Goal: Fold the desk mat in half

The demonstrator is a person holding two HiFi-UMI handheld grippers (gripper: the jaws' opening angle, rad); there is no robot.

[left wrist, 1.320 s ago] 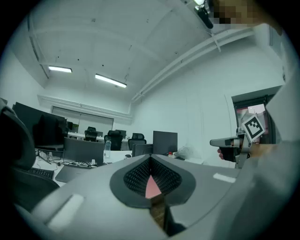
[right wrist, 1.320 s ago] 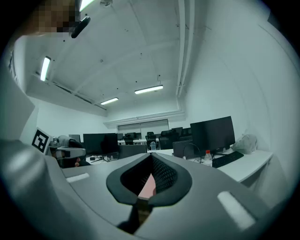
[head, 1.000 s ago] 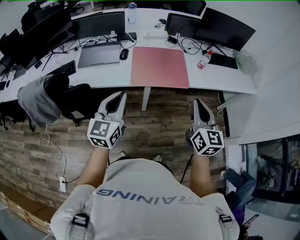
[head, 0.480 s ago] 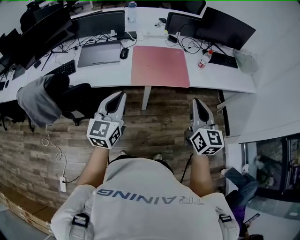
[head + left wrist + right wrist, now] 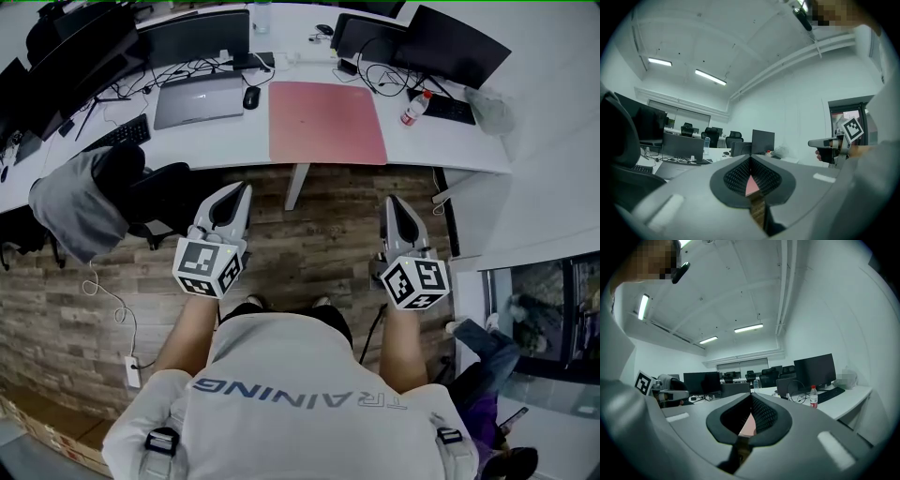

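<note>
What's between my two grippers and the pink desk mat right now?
In the head view, only bare wood-plank floor and the white desk leg lie between the left gripper, the right gripper and the desk mat at the near edge of the desk.

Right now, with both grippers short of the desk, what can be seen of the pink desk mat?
The desk mat is a pink rectangle, thin, matte and plain. It lies flat and unfolded on the white desk, with its near edge close to the desk's front edge. A closed laptop and a mouse sit to its left, and a bottle to its right. Nothing rests on it, and only the desk touches it.
</note>
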